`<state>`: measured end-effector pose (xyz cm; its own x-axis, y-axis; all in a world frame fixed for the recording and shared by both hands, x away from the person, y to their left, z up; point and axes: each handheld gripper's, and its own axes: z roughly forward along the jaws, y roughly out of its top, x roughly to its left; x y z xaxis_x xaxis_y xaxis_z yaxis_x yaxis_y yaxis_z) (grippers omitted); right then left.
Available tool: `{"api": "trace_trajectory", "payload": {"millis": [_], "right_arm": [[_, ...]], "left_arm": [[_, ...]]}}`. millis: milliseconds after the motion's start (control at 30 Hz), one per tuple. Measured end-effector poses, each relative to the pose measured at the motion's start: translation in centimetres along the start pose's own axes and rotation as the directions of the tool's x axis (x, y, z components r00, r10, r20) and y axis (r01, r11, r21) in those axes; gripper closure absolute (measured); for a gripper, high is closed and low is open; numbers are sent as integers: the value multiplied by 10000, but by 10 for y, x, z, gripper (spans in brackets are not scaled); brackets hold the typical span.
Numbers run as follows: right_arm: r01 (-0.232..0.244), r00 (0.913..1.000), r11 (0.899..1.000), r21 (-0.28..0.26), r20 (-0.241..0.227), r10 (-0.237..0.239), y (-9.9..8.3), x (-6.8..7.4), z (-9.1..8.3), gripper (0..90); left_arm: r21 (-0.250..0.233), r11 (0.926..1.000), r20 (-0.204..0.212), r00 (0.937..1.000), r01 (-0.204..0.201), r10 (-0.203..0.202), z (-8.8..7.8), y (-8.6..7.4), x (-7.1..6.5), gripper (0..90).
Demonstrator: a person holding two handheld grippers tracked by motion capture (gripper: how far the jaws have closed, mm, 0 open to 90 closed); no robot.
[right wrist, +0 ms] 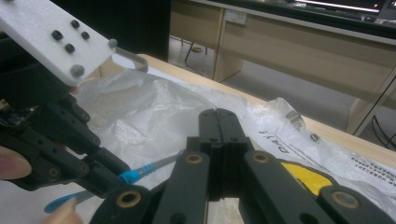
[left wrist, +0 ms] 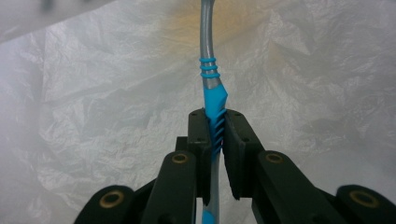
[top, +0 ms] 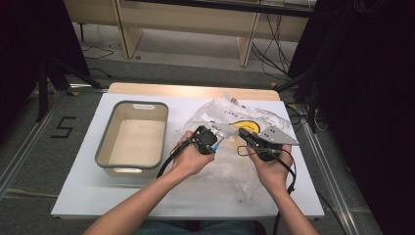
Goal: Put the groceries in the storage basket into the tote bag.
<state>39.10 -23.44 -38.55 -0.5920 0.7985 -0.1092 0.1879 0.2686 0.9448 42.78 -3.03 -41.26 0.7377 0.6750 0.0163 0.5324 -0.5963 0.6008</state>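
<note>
A toothbrush with a blue and silver handle (left wrist: 208,79) is clamped in my left gripper (left wrist: 215,126) by its ribbed blue grip. Its silver neck runs up into a crinkled clear plastic bag (left wrist: 93,93), and its head is hidden. In the high view the left gripper (top: 214,145) is at the bag's (top: 244,117) left side, mid-table. My right gripper (top: 242,134) faces it from the right. Its jaws are shut, (right wrist: 218,116) pinching the bag's film (right wrist: 140,107), which lifts toward the tips. The toothbrush (right wrist: 140,172) and left gripper (right wrist: 119,175) are lower left in the right gripper view.
An empty bin with a grey rim (top: 100,142) stands on the left of the white table (top: 88,191), close to the left hand. The bag has yellow print (top: 244,126) and black lettering. Beyond the table's far edge are wooden desk legs (top: 128,34), floor cables and dark curtains.
</note>
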Motion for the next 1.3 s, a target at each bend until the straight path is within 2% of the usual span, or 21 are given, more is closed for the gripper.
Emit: {"api": "trace_trajectory", "payload": {"millis": [333,567,900,967,1067,1167,1300], "right_arm": [[-27,10000,10000,60,-63,27,-1,1,1,900],[-55,10000,10000,82,-61,55,-1,1,1,900],[-55,10000,9999,96,-53,55,-1,0,1,900],[-69,10000,9999,91,-60,69,-1,0,1,900],[-71,10000,9999,90,-46,71,-2,-1,1,900],[-87,10000,9999,77,-41,87,-2,-1,1,900],[-90,9999,9999,78,-44,90,-2,-1,1,900]], "left_arm": [[153,9998,-318,9995,-88,93,8,5,1,813],[245,9994,-360,9991,-235,243,15,6,-2,812],[-113,9984,-639,9965,-549,541,22,8,-4,811],[-305,9971,-654,9956,-691,670,23,9,-5,810],[-666,9930,-764,9927,-979,928,26,9,-8,810],[-751,9910,-798,9913,-1104,1044,28,8,-9,809],[-984,9850,-993,9863,-1415,1317,34,7,-12,808]]}}
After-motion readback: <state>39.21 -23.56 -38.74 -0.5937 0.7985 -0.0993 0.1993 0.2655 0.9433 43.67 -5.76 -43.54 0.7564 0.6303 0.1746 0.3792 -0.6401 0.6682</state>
